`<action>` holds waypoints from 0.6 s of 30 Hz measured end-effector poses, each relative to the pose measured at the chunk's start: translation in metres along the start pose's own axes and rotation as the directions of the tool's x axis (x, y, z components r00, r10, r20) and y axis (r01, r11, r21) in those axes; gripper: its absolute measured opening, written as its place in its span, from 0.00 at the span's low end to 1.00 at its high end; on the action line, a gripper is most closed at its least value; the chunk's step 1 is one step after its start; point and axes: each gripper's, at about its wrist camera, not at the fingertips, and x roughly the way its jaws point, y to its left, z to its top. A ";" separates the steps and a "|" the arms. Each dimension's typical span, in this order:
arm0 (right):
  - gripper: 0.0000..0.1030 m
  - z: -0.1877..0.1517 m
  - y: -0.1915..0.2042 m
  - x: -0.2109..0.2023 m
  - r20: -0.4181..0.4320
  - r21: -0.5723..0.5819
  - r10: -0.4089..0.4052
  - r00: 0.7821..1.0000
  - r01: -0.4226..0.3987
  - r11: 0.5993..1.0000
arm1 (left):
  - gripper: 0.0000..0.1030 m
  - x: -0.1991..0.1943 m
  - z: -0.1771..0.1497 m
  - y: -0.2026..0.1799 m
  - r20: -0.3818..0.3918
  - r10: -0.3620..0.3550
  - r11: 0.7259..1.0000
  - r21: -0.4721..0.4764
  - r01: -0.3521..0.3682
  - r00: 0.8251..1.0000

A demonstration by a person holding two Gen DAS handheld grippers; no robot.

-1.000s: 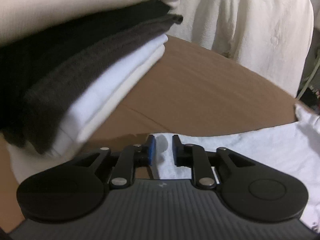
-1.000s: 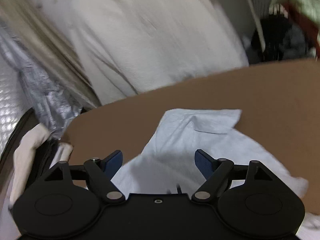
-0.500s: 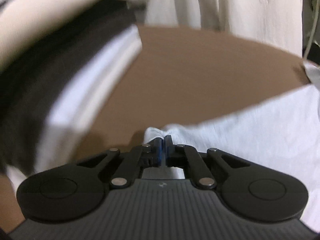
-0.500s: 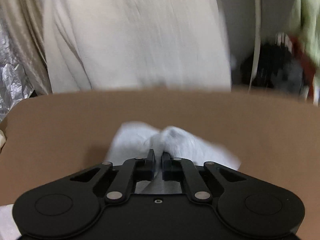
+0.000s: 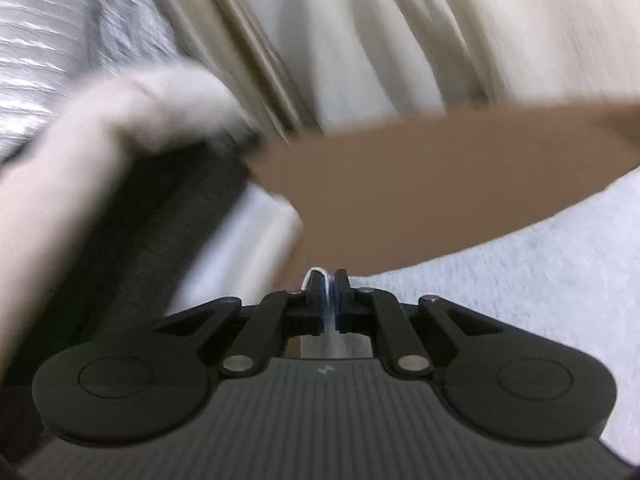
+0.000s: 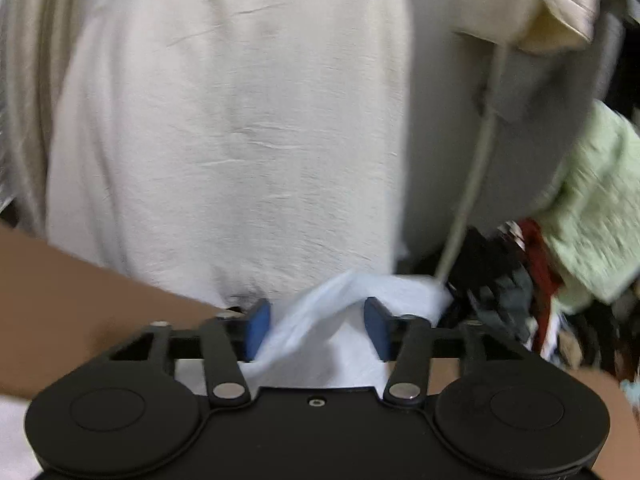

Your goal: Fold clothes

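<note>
Nearest the left camera, the left gripper (image 5: 329, 294) is clenched on a thin edge of the white garment (image 5: 520, 280), which spreads to the right over the brown worktop (image 5: 440, 184), probably held to carry a fold. The right gripper (image 6: 316, 328) is released, its blue pads (image 6: 258, 322) standing either side of a bunched ridge of the same cloth. Left, a blurred stack of folded clothes (image 5: 168, 216) rises. Beyond hangs pale drapery (image 6: 240, 120); a far-right heap of clothes (image 6: 540, 280) is indistinct.
</note>
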 end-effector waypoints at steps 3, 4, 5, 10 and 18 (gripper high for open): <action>0.62 -0.023 -0.030 -0.019 -0.034 0.102 0.059 0.998 -0.056 0.993 | 0.18 -0.022 -0.020 0.014 0.018 -0.034 0.999 -0.011 0.034 0.999; 0.62 -0.033 -0.042 -0.028 -0.050 0.141 0.090 0.995 -0.082 0.987 | 0.35 -0.031 -0.028 0.020 0.019 -0.048 0.999 -0.012 0.048 0.999; 0.62 -0.044 -0.055 -0.040 -0.069 0.186 0.109 0.992 -0.094 0.978 | 0.44 -0.042 -0.038 0.027 0.009 -0.068 0.998 -0.015 0.068 0.998; 0.62 -0.126 -0.105 -0.122 -0.123 0.351 0.204 0.971 -0.149 0.924 | 0.47 -0.078 -0.080 0.055 -0.090 -0.208 0.973 -0.119 0.197 0.974; 0.62 -0.213 -0.134 -0.235 -0.243 0.275 0.035 0.969 0.034 0.961 | 0.50 -0.123 -0.136 0.040 -0.268 -0.327 0.942 -0.165 0.291 0.906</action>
